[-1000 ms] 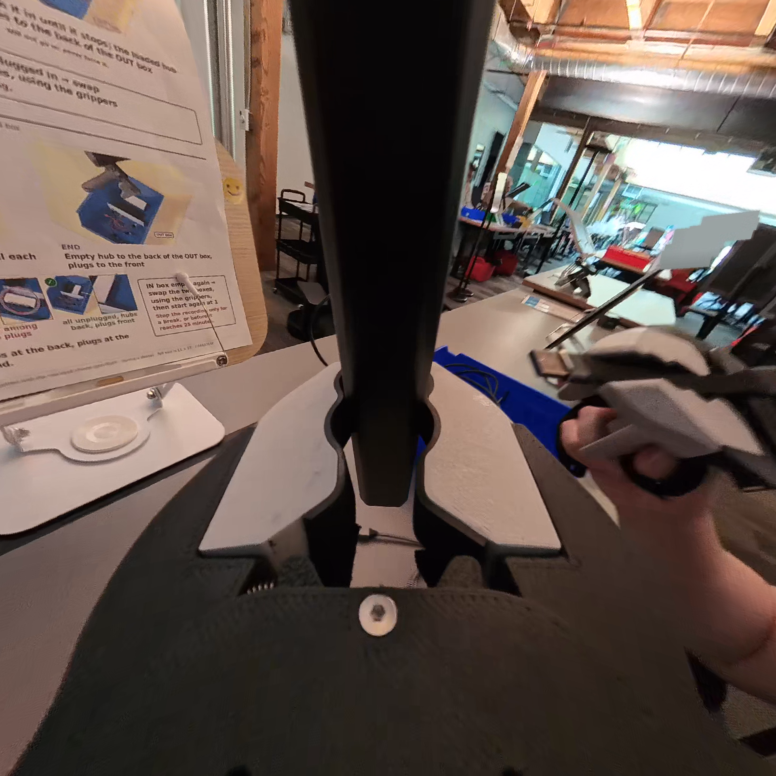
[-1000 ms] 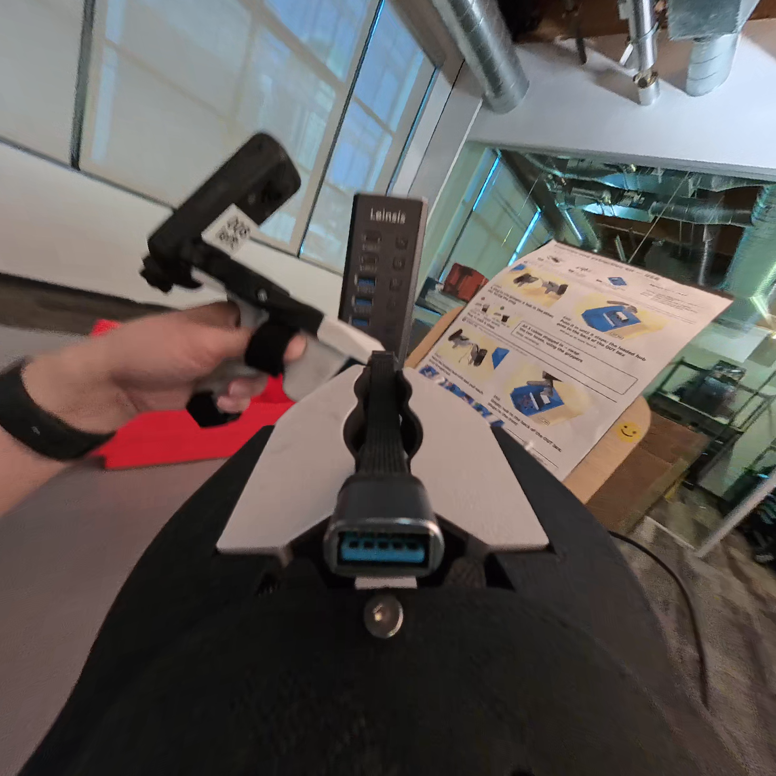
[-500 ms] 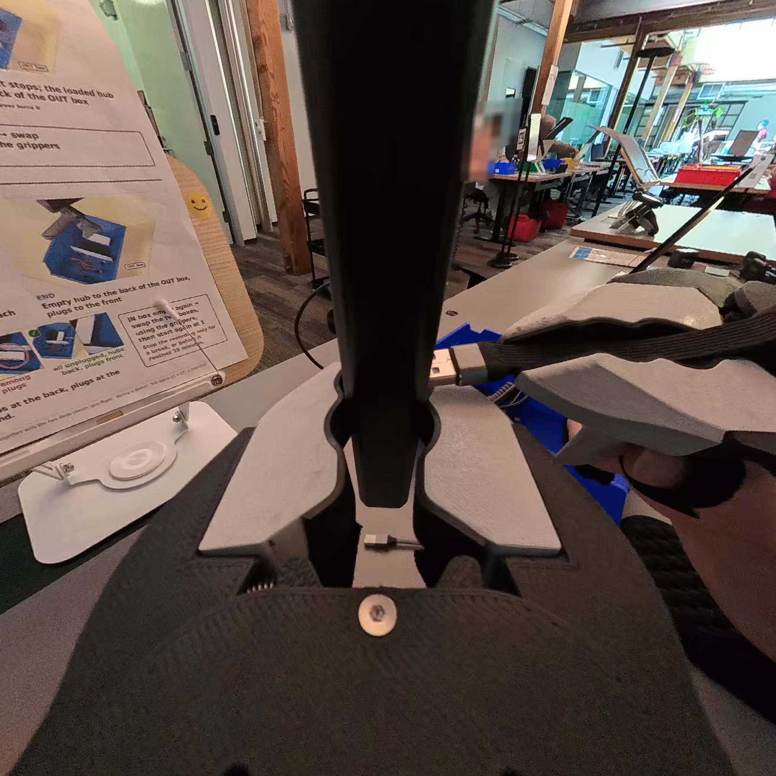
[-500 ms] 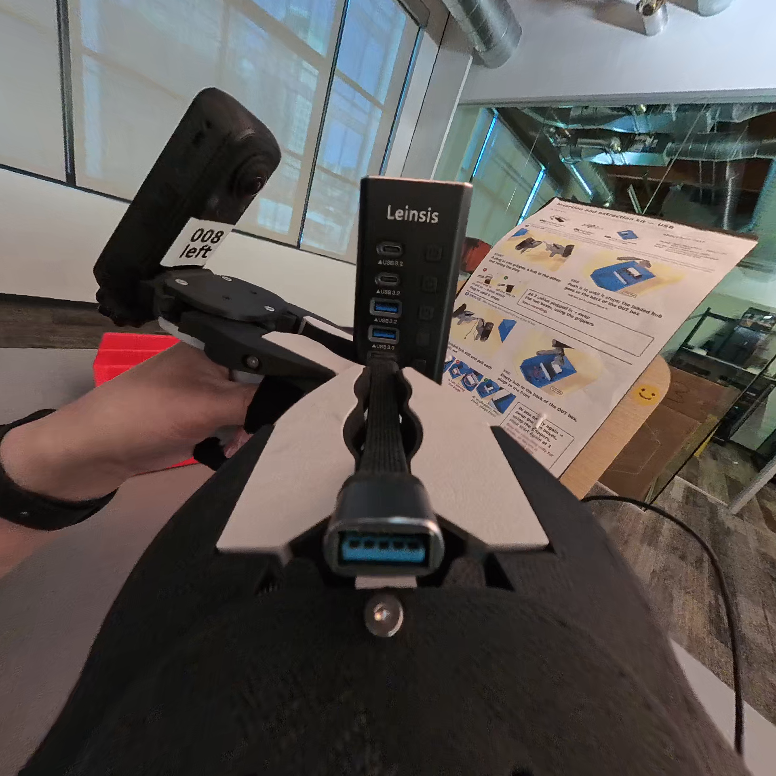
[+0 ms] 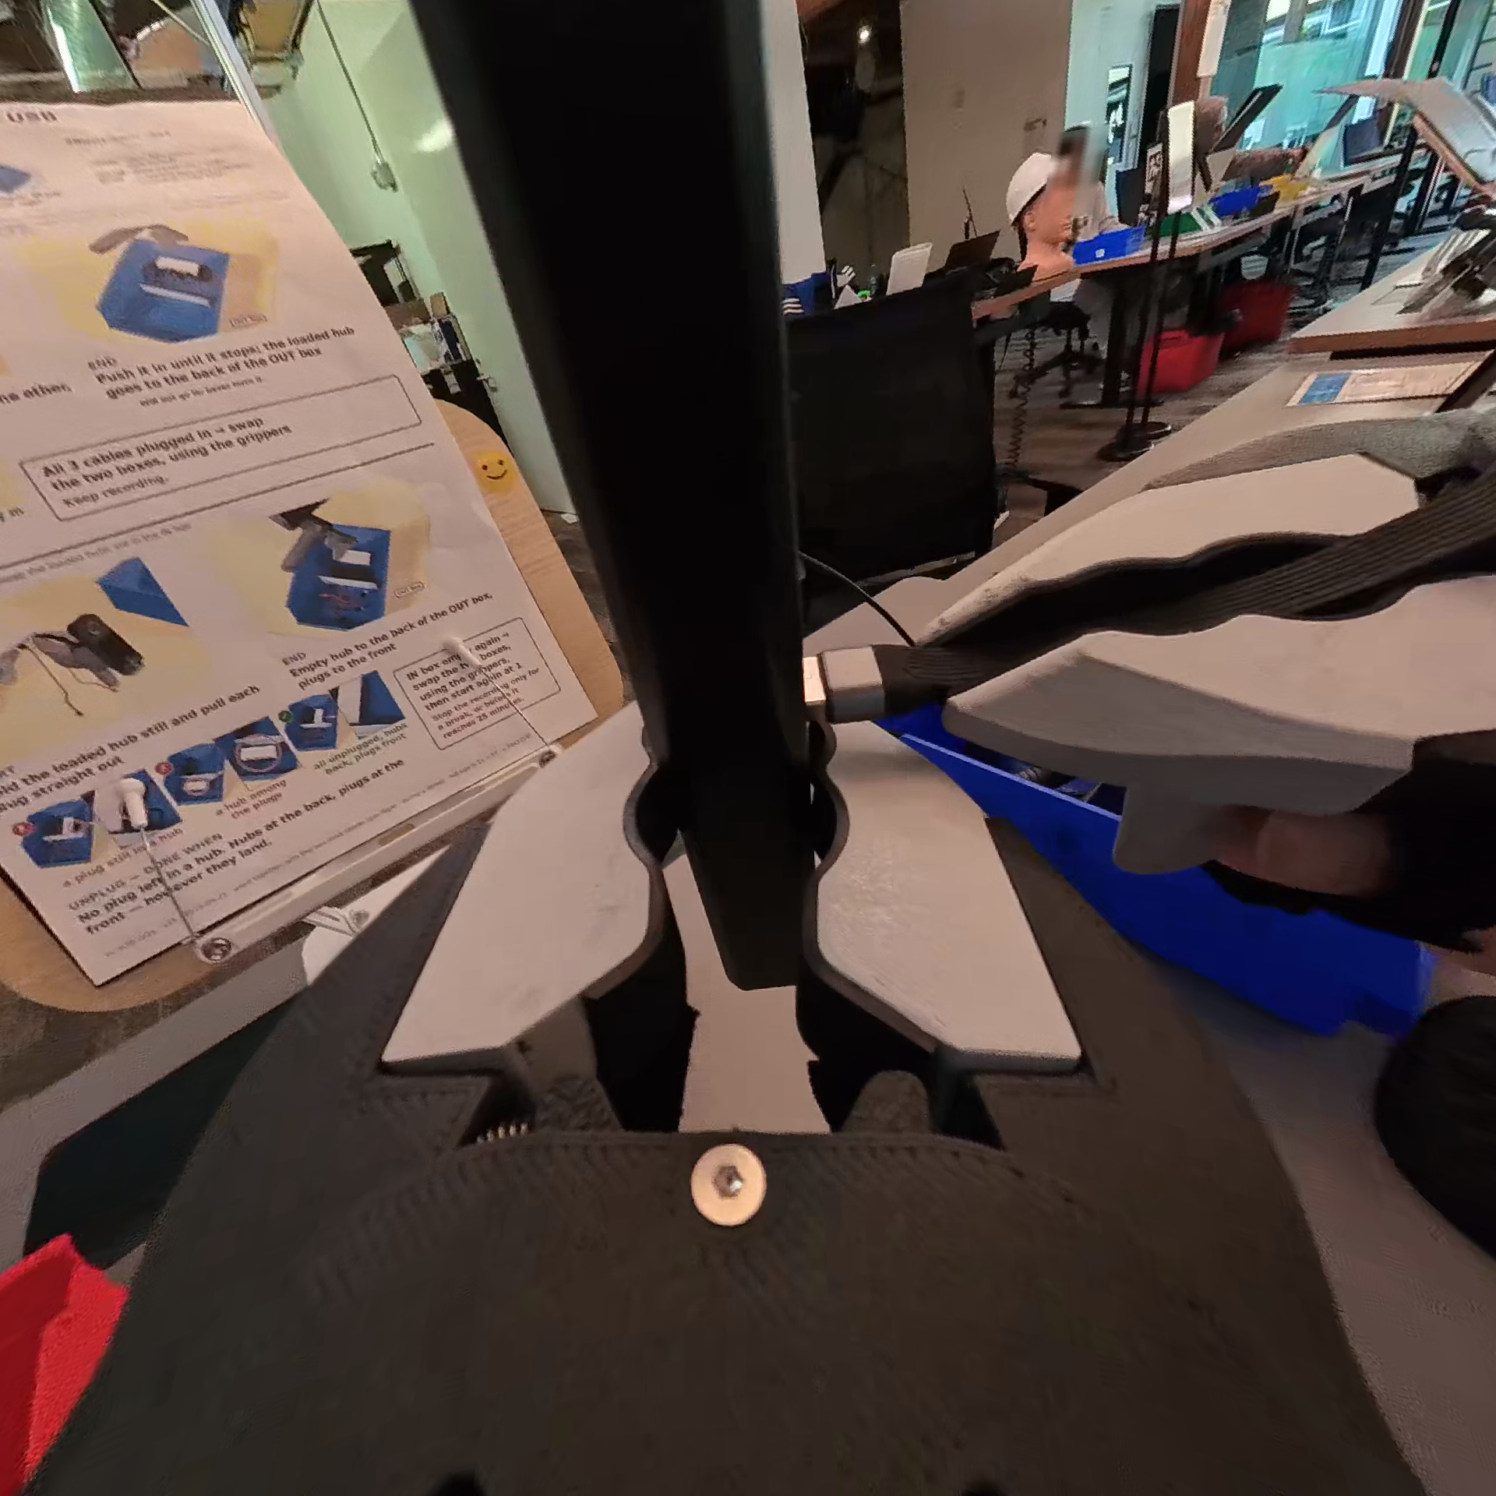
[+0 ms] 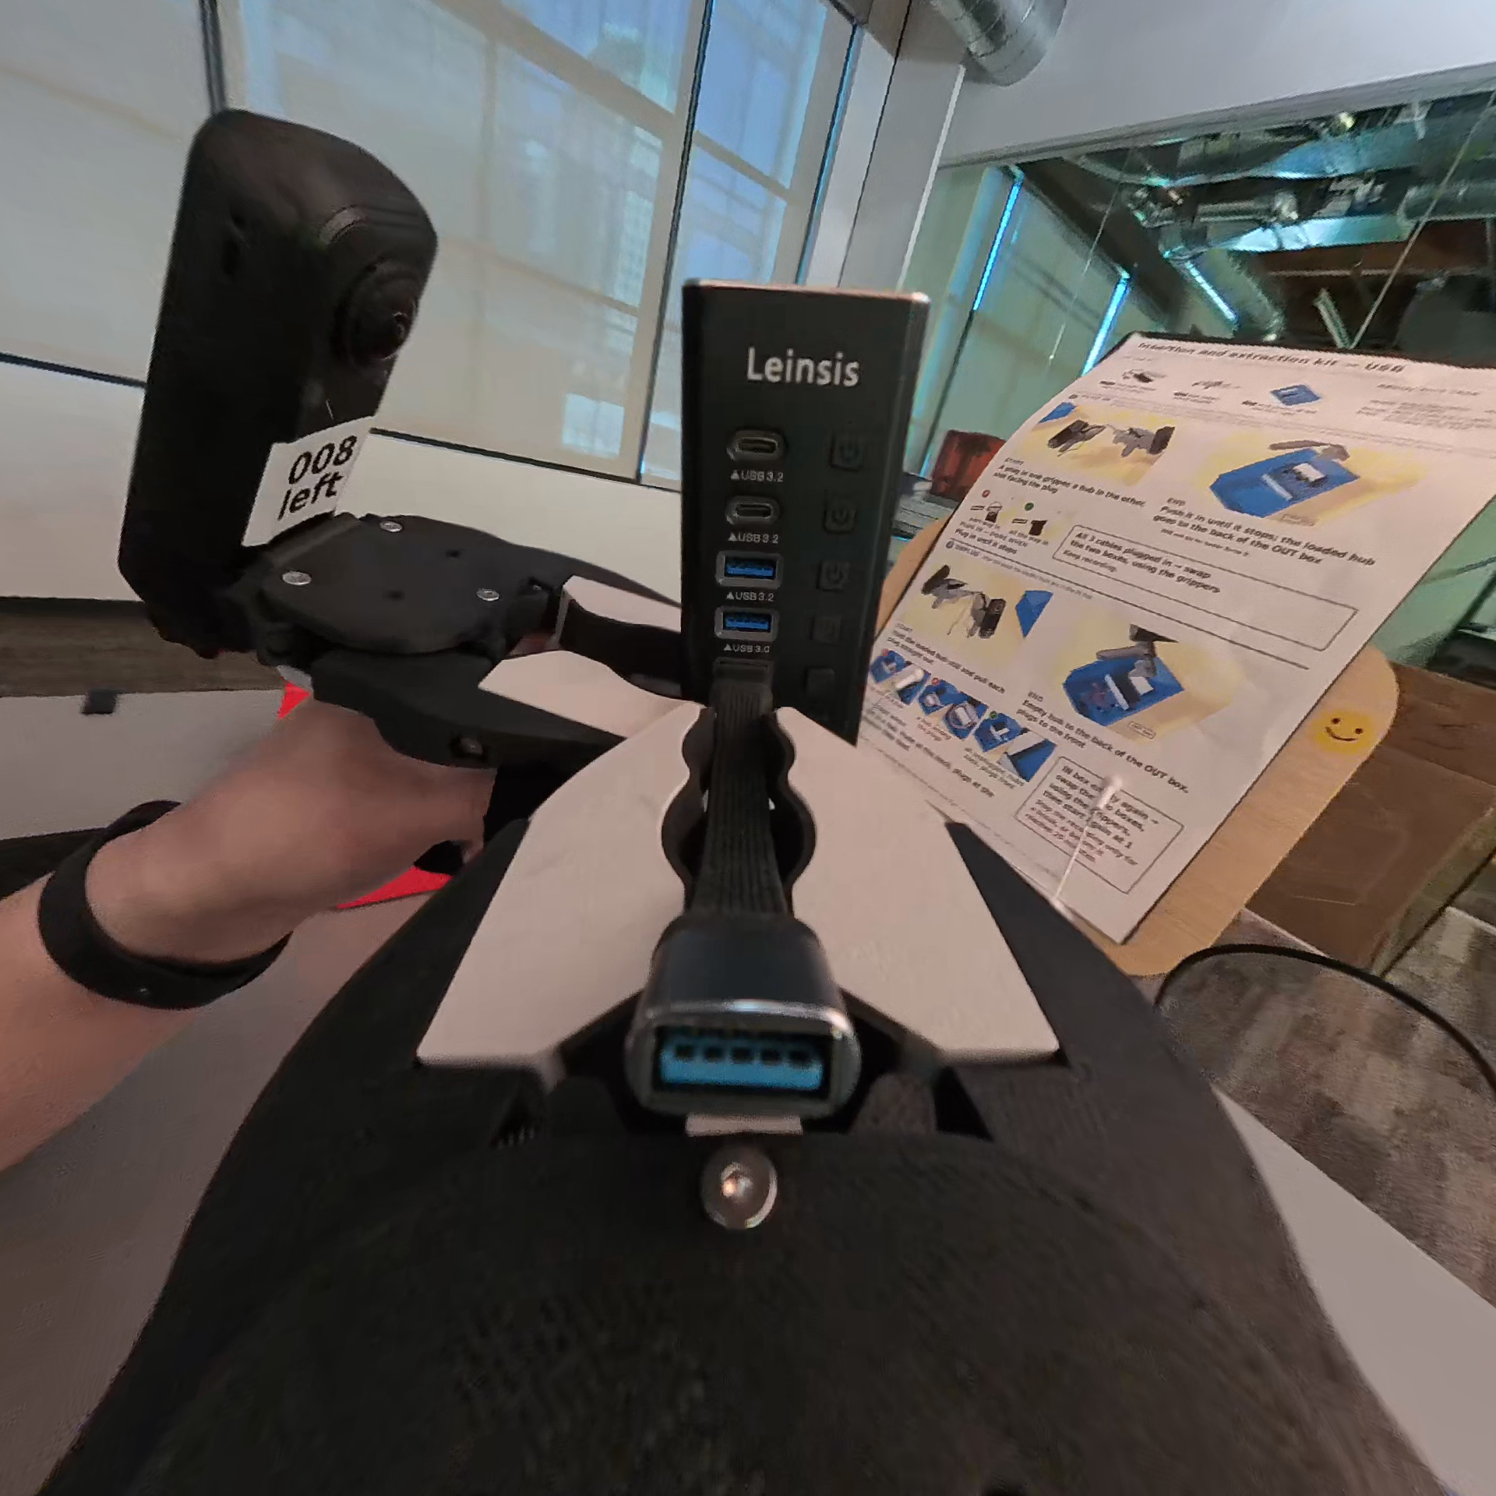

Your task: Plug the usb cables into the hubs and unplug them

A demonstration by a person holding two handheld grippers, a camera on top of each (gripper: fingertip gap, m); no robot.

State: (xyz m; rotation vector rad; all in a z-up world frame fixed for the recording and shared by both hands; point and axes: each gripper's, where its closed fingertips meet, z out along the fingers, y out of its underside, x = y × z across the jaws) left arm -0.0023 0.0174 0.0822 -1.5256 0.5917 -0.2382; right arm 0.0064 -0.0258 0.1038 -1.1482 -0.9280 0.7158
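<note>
Two tongs – left tongs (image 5: 733, 797) clamping one hub (image 6: 797, 502), right tongs (image 6: 738, 733) clamping one usb cable (image 6: 741, 842).

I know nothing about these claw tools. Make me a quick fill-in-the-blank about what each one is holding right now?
1. The left claw is shut on an upright black ____.
2. The right claw grips a flat black USB cable whose free end, nearest the camera, is a socket coloured ____ inside.
3. The cable's metal plug meets the hub at its ____ port on the face.
4. Behind the hub, an instruction sheet leans on a ____ board.

Missing words: hub; blue; lowest; wooden
</note>
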